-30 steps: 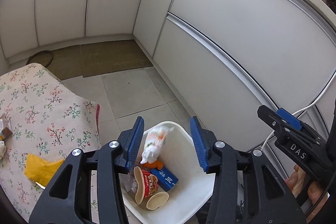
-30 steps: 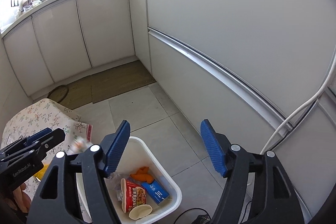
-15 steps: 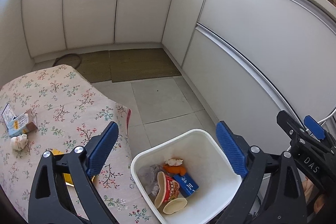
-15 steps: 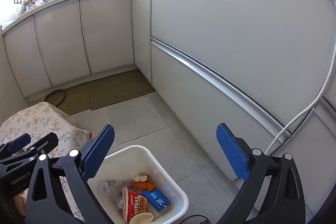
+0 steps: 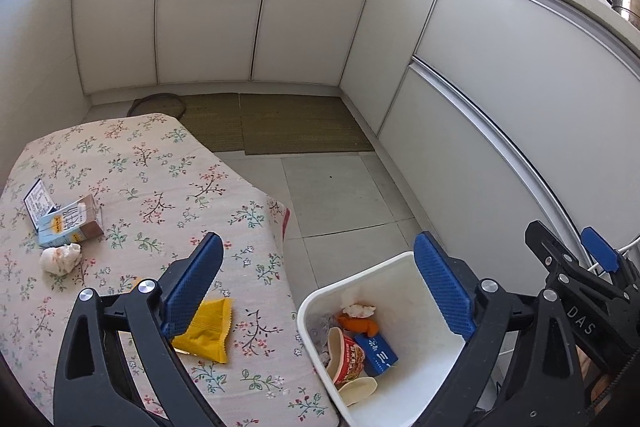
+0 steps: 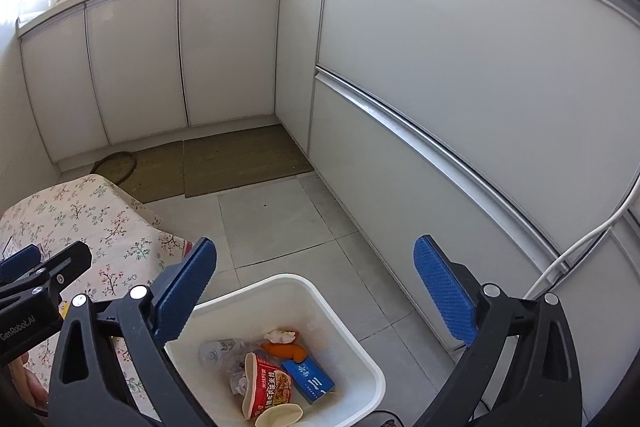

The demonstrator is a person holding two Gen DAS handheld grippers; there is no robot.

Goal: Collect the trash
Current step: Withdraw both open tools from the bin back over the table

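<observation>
A white bin (image 5: 416, 383) stands on the floor beside a table with a floral cloth (image 5: 152, 187). It holds a red noodle cup (image 5: 346, 355), a blue box (image 5: 376, 349), an orange scrap and crumpled paper. The bin also shows in the right wrist view (image 6: 352, 335). On the table lie a yellow wrapper (image 5: 208, 331), a crumpled paper ball (image 5: 60, 258) and a small carton (image 5: 68, 221). My left gripper (image 5: 316, 283) is open and empty, above the table edge and bin. My right gripper (image 6: 316, 287) is open and empty above the bin.
White kitchen cabinets (image 5: 520, 99) run along the back and right. Brown floor mats (image 5: 280, 123) lie in the corner. A white cable (image 6: 592, 239) hangs by the right cabinet. Grey floor tiles (image 6: 272, 219) lie between bin and mats.
My left gripper opened wide and dropped a crumpled wrapper into the bin, then rose and swung left over the table. My right gripper opened wider and rose slightly.
</observation>
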